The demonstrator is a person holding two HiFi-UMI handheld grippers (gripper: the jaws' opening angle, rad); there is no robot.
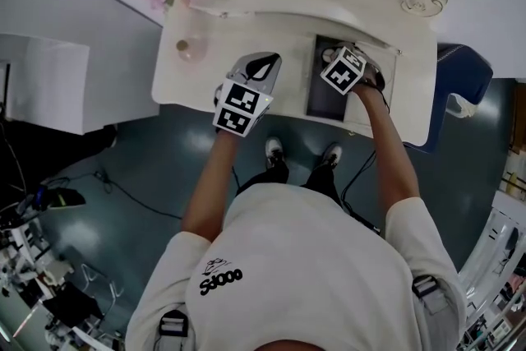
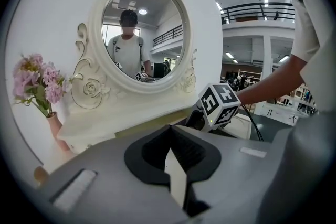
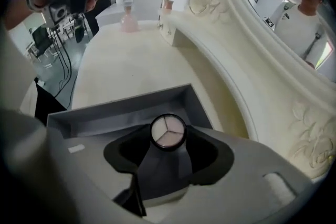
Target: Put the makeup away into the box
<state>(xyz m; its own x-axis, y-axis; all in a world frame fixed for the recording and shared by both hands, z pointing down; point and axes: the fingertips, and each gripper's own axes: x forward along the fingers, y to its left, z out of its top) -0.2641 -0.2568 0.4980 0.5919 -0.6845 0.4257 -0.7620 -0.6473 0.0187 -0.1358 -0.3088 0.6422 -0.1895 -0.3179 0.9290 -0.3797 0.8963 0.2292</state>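
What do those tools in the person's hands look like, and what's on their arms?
Each is a bulky grey plastic shell with dark-lined jaws: the left gripper and the right gripper. Both carry a white cube of black square markers. A black cable hangs by the right one. The person wears a white short-sleeved T-shirt.

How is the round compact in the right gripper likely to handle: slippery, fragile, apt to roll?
The round compact looks small, rigid and probably light. Pinched by its curved rim in the right gripper, it may pivot or slip. Its three pressed powders appear uncovered, so a drop into the grey box could crack them; on edge it might roll.
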